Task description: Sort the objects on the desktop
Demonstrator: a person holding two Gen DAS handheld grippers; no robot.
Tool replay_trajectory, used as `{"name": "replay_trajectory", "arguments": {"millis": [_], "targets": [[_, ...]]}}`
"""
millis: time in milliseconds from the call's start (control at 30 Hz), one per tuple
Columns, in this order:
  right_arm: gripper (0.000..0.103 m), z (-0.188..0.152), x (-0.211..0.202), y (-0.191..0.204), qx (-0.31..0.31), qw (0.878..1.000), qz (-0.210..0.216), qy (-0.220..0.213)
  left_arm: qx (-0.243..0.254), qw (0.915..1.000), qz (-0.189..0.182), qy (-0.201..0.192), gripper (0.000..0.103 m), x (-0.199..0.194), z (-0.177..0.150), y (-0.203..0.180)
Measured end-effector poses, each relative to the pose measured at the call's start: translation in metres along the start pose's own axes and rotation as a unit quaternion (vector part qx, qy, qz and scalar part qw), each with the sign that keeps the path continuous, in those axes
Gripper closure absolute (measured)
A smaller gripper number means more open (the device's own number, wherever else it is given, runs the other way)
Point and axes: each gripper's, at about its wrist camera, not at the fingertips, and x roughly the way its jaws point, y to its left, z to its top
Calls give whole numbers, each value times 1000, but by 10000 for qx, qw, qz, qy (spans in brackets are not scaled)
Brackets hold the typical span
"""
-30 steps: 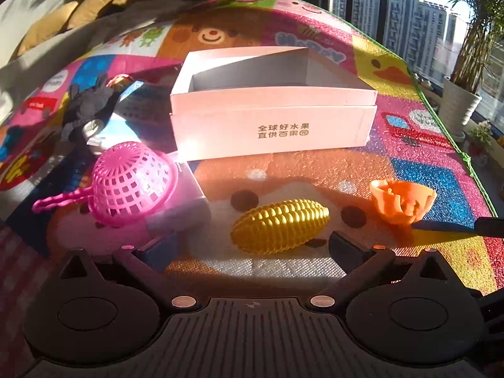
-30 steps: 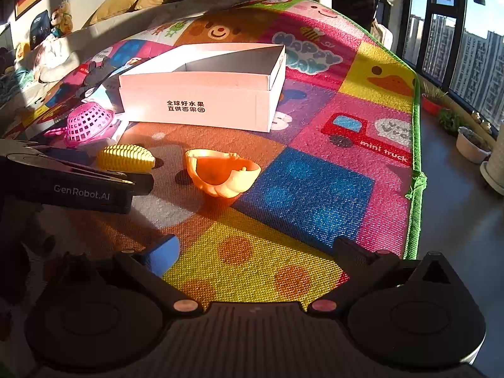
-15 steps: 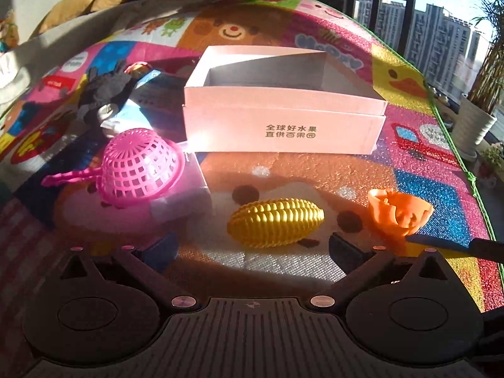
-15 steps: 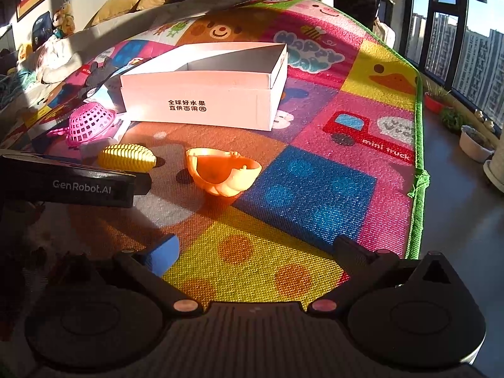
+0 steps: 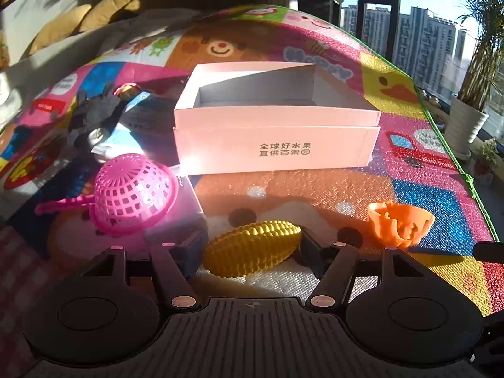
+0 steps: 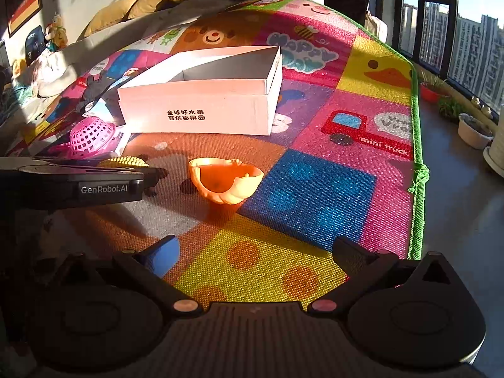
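Left hand-held gripper (image 5: pixel 252 245) closing – toy corn (image 5: pixel 252 247) between jaws.

Both handheld units look like the same matte black plastic build. The left gripper (image 5: pixel 252 245) has a ribbed, grooved top plate in the middle with a tiny round logo, two big round discs either side, and angled black link bars with shiny coppery rivets at the pivots. The right gripper (image 6: pixel 255 255) matches it, plus a blue pad on one fingertip (image 6: pixel 162 256). From the side, the left one's casing carries white "GenRobot.AI" lettering.
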Motion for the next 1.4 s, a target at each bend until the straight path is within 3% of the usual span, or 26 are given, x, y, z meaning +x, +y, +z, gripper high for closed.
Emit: {"name": "replay_trajectory", "arguments": {"millis": [167,267,367,433,467,500,667,833,967,1133,1200,1233,1300,1400], "targets": [[1,19,3,21,-161,9984,-190,-504,91,9996,-249,132,33,-25,-13,28],[13,32,20,30,-272,9986,-197,-397,131,9988,-376,287,33,-40,-25,46],[17,38,35,38,-325,9985,-364,-251,62,9984,-464,312,33,-54,-32,58],[27,40,36,41,-335,9985,-401,-164,16,9982,-536,273,33,-61,-36,64],[42,40,35,42,-372,9985,-397,-71,22,9981,-564,255,33,-63,-38,65],[44,41,33,43,-415,9985,-363,31,45,9979,-591,244,33,-65,-39,66],[44,36,2,47,-583,9980,-197,159,240,9970,-699,234,33,-69,-43,63],[44,39,-36,51,-789,9962,291,207,567,9946,-852,-143,33,-81,-25,54],[44,69,-56,48,-729,9961,296,-406,747,9923,-793,-590,33,-77,10,51],[44,148,-43,35,-416,9901,66,-1342,901,9822,-745,-1467,33,-51,83,41],[42,183,-32,28,-144,9851,100,-1709,848,9798,-723,-1658,17,-32,116,36],[38,199,-26,24,40,9827,189,-1843,807,9802,-710,-1664,5,-24,129,37],[24,217,-20,18,338,9797,256,-1960,786,9804,-719,-1658,5,-18,143,44],[20,213,-16,11,431,9785,258,-2003,769,9813,-429,-1713,1,-24,131,63]]}}
